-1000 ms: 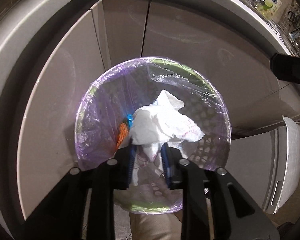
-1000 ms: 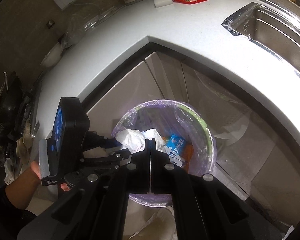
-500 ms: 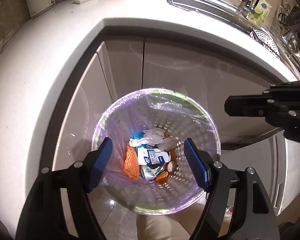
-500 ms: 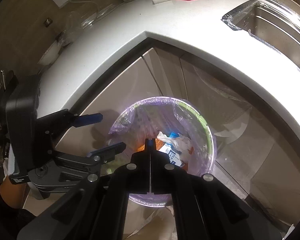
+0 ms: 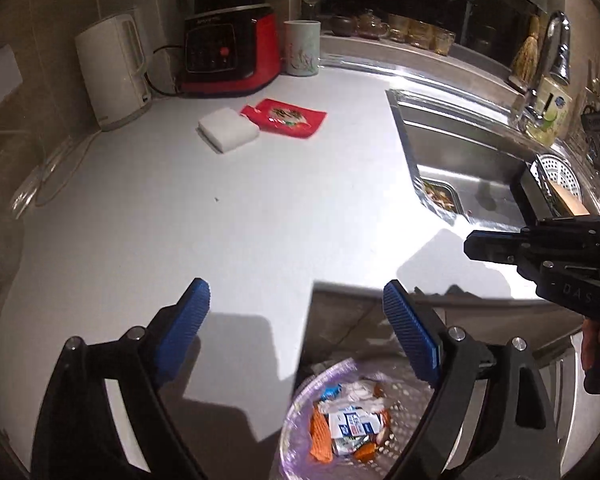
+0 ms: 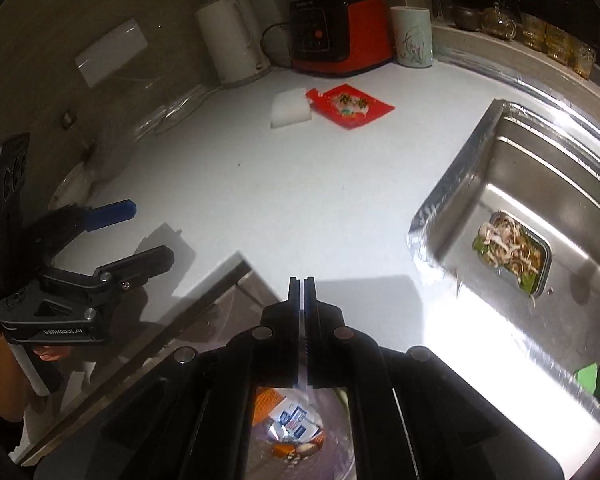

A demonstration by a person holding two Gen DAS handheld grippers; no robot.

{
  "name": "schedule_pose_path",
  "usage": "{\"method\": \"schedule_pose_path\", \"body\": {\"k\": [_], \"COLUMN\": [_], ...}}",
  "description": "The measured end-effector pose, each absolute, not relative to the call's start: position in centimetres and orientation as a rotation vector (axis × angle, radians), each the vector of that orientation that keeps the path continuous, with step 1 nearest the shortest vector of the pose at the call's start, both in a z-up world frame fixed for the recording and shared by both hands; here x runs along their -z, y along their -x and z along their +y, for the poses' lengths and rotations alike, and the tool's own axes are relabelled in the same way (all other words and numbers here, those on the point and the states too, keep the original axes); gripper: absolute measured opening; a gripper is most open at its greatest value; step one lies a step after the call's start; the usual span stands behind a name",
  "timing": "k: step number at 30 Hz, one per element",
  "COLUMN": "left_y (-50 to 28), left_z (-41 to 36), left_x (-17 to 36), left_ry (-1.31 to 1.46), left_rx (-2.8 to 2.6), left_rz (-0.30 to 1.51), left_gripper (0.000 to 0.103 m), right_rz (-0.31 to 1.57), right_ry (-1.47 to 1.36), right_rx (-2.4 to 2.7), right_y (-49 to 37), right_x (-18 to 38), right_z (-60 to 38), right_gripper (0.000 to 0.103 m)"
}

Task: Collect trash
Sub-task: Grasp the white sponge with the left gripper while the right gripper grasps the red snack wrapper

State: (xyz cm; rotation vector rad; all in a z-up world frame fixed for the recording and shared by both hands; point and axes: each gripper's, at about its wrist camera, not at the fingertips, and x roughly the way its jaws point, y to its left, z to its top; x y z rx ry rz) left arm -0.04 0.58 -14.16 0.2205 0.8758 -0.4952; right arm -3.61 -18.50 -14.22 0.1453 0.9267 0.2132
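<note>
My left gripper (image 5: 296,300) hangs over the counter's inner corner, its jaws opening wide with nothing between the blue pads. Below it the trash bin (image 5: 300,408), lined with a purple bag, holds crumpled white paper, packets and orange scraps. My right gripper (image 6: 302,282) is shut and empty, also above the corner; the bin's contents (image 6: 292,424) show beneath it. On the white counter (image 5: 220,208) far back lie a red wrapper (image 5: 286,118) and a white sponge (image 5: 228,130). The right view shows the same red wrapper (image 6: 350,106) and sponge (image 6: 291,114).
A white kettle (image 5: 112,72), a red blender base (image 5: 228,56) and a pale cup (image 5: 302,48) stand along the back wall. The steel sink (image 6: 540,208) at the right holds a tray of food scraps (image 6: 512,252). A soap bottle (image 5: 548,108) stands by the tap.
The left gripper let go of the white paper, which dropped into the bin, and its jaws spread wide. Both grippers rose from over the bin to counter height. The right stayed shut.
</note>
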Motion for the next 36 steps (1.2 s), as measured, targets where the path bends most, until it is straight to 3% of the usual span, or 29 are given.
{"method": "schedule_pose_path", "body": {"k": [16,29,31,32,36], "left_y": [-21.7,-27.7,-27.9,-28.0,-28.1], "left_z": [-0.7,-4.6,-4.8,-5.0,-4.8], "left_x": [15.3,20.2,20.5,20.7,20.5], "left_ry": [-0.1,-0.092,-0.104,-0.109,-0.095], "left_rx": [0.436,0.408,0.405,0.406,0.406], "left_rz": [0.962,1.05,1.052,1.055,1.037], "left_gripper": [0.085,0.085,0.081,0.073,0.068], "right_rz": [0.929,0.963,0.966,0.966,0.97], "right_ry": [-0.152,-0.161,-0.164,-0.164,-0.165], "right_rx": [-0.143,-0.112,-0.108,-0.107,-0.108], "right_y": [-15.4,-19.5,-19.6,-19.6,-20.0], "right_x": [15.3,17.2,17.4,17.4,17.7], "right_z": [-21.6,-23.2,-23.4,-23.6,-23.8], "right_gripper": [0.006,0.006,0.006,0.006,0.006]}}
